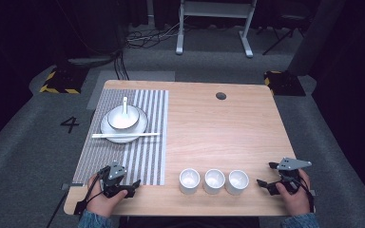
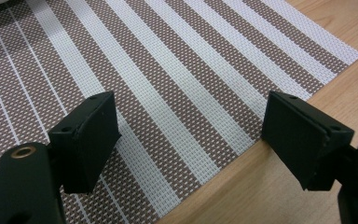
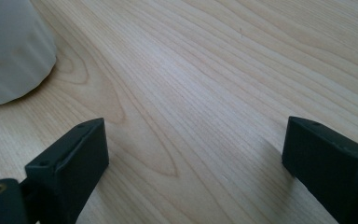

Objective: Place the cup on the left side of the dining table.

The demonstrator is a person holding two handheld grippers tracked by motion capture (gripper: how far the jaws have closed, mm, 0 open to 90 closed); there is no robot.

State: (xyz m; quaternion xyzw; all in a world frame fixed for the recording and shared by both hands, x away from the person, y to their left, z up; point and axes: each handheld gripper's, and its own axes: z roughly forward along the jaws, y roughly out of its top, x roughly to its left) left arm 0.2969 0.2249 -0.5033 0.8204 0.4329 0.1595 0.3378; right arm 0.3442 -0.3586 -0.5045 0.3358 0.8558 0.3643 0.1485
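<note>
I am holding the left tool (image 1: 126,186) released, jaws spread wide, and it is resting at the near corner of the striped placemat (image 1: 149,156) on the counter (image 1: 218,137); in the left gripper view the left tool (image 2: 189,140) is straddling the mat's edge. I am keeping the right tool (image 1: 267,176) released too, jaws wide over bare wood, just right of the three white cups (image 1: 214,181) lined up near the front edge. In the right gripper view the nearest cup (image 3: 9,51) is sitting beyond the left jaw, apart from it. Farther back on the mat, a bowl (image 1: 122,118) with a spoon (image 1: 125,105) is sitting on a plate (image 1: 140,128), chopsticks (image 1: 126,135) lying across its near rim.
</note>
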